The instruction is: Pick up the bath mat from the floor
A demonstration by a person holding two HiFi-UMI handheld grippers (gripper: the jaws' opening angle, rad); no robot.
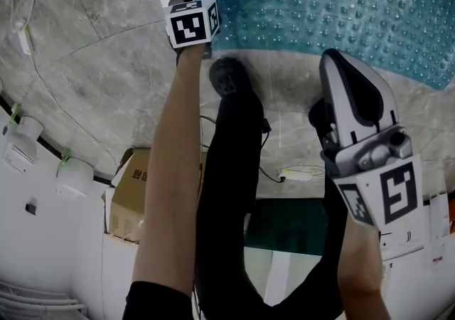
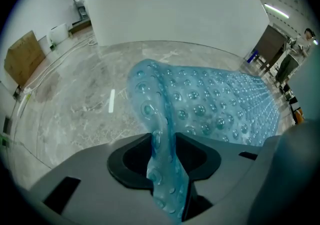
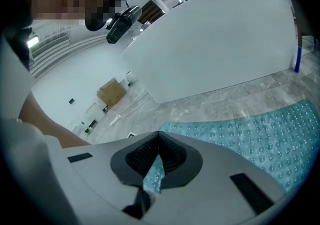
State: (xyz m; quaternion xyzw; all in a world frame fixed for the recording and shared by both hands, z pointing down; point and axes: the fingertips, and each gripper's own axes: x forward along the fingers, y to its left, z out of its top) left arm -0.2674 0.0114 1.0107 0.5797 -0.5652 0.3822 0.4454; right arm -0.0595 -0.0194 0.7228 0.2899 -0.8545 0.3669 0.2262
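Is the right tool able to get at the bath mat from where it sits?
Likely yes, it seems there already: the right tool has a sliver of the bath mat pinched between its closed jaws, nothing blocking. The left tool clamps a raised fold.

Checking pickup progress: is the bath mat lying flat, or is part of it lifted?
Partly lifted: the left gripper pinches a raised fold of the bath mat; most lies spread on the floor.

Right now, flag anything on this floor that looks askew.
The bath mat is not flat: its near edge is bunched into a raised fold, pinched in the left gripper. A stray white strip lies on the floor beside it.
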